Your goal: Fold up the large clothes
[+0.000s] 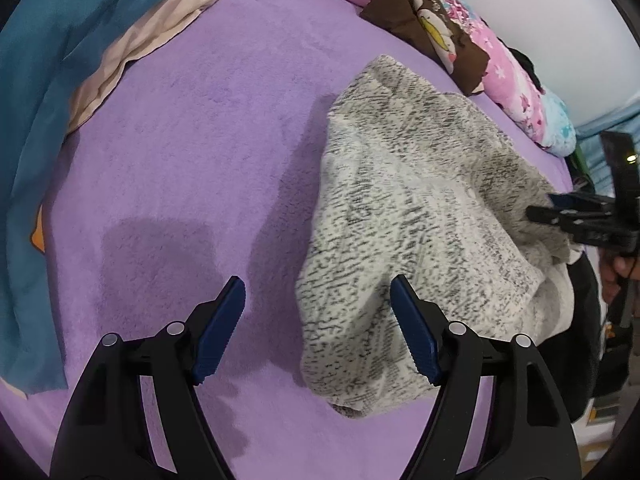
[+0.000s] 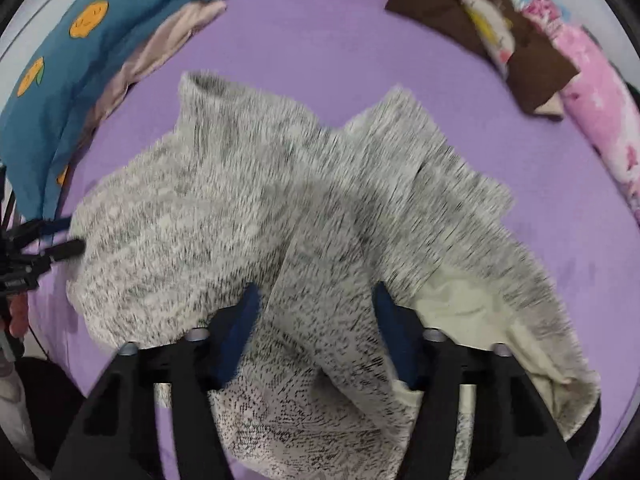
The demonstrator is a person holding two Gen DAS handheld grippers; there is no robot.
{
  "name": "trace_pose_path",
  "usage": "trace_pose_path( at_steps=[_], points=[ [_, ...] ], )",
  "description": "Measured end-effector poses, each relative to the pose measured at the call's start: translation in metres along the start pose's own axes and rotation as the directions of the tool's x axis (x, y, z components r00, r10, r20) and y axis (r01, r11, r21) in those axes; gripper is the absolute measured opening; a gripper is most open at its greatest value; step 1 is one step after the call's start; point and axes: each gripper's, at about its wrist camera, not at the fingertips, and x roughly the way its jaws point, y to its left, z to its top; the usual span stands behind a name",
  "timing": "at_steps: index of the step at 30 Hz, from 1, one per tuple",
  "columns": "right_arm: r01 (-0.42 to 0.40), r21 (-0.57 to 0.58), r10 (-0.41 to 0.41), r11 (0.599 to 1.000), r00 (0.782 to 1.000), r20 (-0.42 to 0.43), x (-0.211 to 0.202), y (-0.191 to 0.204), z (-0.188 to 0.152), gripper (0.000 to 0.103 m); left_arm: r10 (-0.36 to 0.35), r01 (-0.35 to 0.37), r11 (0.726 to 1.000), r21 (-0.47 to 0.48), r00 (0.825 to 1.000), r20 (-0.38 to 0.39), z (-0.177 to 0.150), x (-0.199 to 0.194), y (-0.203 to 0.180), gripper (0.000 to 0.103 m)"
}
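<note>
The grey marled sweater (image 2: 256, 216) lies crumpled on the purple blanket (image 1: 180, 140), sleeves pointing away; both the left gripper (image 1: 318, 292) and the right gripper (image 2: 316, 300) gape, holding nothing.

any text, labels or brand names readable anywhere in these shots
None can be read.
Brown cartoon pillow: pale lettering above the cartoon figure, too small and blurred to read.
Left claw body at the frame edge in the right wrist view: a small white marking, too blurred to read.
Grey knit garment: no label showing.
</note>
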Motion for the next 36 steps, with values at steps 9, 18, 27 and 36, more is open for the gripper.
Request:
trace_pose_path(
  at_steps=[9,18,27,36],
  points=[
    [0.000,-0.015,0.001,1.000,0.998,0.063,-0.023,0.009,0.004,0.008,-0.104,0.104,0.995,-0.006,0.994,-0.016,-0.001,0.005,-0.001,0.065],
    [0.132,-0.018,-0.129,0.991,0.983,0.128,-0.042,0.008,0.024,0.008,-0.192,0.191,0.981,-0.032,0.981,-0.028,0.004,0.020,0.001,0.022],
    [0.130,0.144,-0.149,0.981,0.981,0.128,-0.005,-0.037,0.060,0.008,-0.136,0.136,0.990,-0.032,0.991,0.018,0.003,0.003,0.002,0.014],
    [0.187,0.163,-0.217,0.969,0.957,0.194,-0.003,-0.030,0.047,0.058,-0.072,0.072,0.997,0.002,0.997,0.018,0.008,-0.006,-0.004,0.022]
  ],
)
